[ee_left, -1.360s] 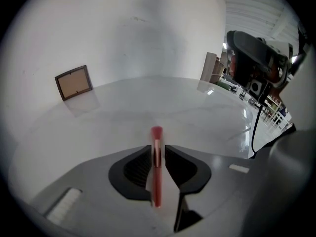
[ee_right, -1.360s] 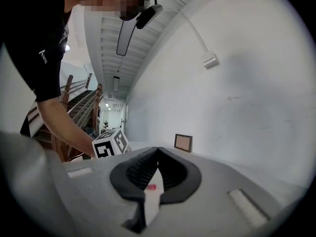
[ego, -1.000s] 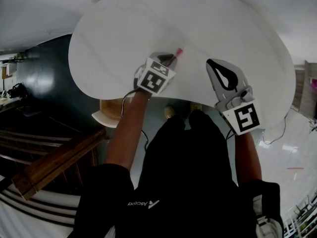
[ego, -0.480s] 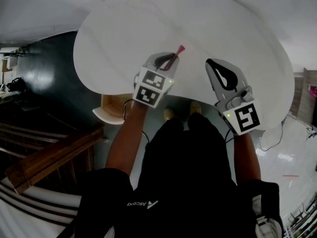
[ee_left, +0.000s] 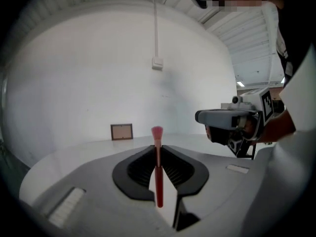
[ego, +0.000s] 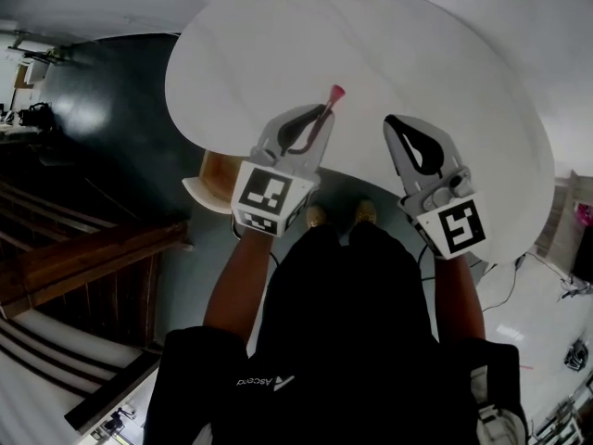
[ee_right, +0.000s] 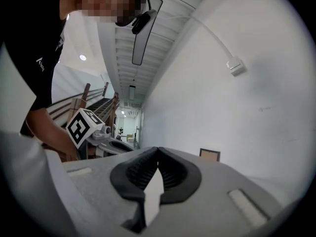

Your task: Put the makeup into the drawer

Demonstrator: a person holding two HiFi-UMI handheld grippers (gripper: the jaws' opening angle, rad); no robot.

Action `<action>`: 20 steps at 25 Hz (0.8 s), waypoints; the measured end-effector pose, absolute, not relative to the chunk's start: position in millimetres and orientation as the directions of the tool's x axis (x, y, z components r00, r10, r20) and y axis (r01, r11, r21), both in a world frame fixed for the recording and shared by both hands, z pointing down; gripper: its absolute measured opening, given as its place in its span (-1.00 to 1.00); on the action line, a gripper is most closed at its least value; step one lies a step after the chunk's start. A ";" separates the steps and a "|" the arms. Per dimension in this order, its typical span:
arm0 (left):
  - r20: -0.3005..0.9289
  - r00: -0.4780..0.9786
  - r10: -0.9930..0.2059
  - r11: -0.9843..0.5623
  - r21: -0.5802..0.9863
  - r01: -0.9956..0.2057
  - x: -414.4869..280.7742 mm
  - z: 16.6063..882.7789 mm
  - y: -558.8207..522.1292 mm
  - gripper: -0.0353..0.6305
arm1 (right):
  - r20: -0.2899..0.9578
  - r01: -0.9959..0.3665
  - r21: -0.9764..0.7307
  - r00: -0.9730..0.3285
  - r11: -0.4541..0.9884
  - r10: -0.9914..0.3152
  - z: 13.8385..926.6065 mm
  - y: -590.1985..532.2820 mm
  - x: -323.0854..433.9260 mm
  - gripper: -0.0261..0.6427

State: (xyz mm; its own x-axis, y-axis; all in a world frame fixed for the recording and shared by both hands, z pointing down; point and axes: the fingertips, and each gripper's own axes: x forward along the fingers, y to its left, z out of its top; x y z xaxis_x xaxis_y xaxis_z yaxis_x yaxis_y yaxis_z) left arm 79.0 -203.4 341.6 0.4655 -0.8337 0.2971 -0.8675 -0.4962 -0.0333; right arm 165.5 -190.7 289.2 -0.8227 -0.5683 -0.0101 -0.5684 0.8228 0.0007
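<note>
My left claw (ego: 318,119) has lifted off the table (ego: 445,72) and come nearer, clenched on the thin handle of the makeup brush (ego: 331,100), bristles pointing far. My right claw (ee_right: 157,151), just right of it, is closed on nothing. Swinging left and down toward what looks like the drawer (ego: 220,170), that slim handle could pivot or slip free.

Left gripper (ego: 318,119) raised, makeup brush (ego: 334,94) lifted off table (ego: 232,63)
</note>
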 end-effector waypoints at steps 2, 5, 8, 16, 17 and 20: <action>0.253 0.434 -0.865 -0.455 -0.027 -0.890 60.4 323.5 -189.4 -0.73 | -0.017 -0.539 0.005 -0.842 0.842 -0.539 283.0 -181.7 148.0 -0.91; 0.189 0.385 -0.904 -0.396 -0.023 -0.918 31.1 303.2 -166.2 -0.73 | -0.029 -0.493 0.013 -0.870 0.870 -0.493 276.3 -166.6 121.2 -0.91; 0.150 0.331 -0.932 -0.338 -0.024 -0.941 13.8 293.6 -149.2 -0.73 | -0.035 -0.443 0.014 -0.896 0.896 -0.442 274.7 -159.1 107.3 -0.91; 0.085 0.223 -0.971 -0.227 -0.036 -0.973 -41.8 276.5 -103.3 -0.73 | -0.051 -0.319 0.030 -0.947 0.947 -0.317 269.9 -124.2 46.8 -0.91; 0.079 0.218 -0.973 -0.222 -0.037 -0.974 -51.1 274.6 -96.6 -0.73 | -0.052 -0.309 0.033 -0.950 0.950 -0.307 269.1 -117.0 36.3 -0.91; 0.050 0.215 -0.975 -0.217 -0.038 -0.975 -87.6 265.8 -74.1 -0.73 | -0.048 -0.288 0.050 -0.957 0.956 -0.286 264.2 -91.2 -3.4 -0.91</action>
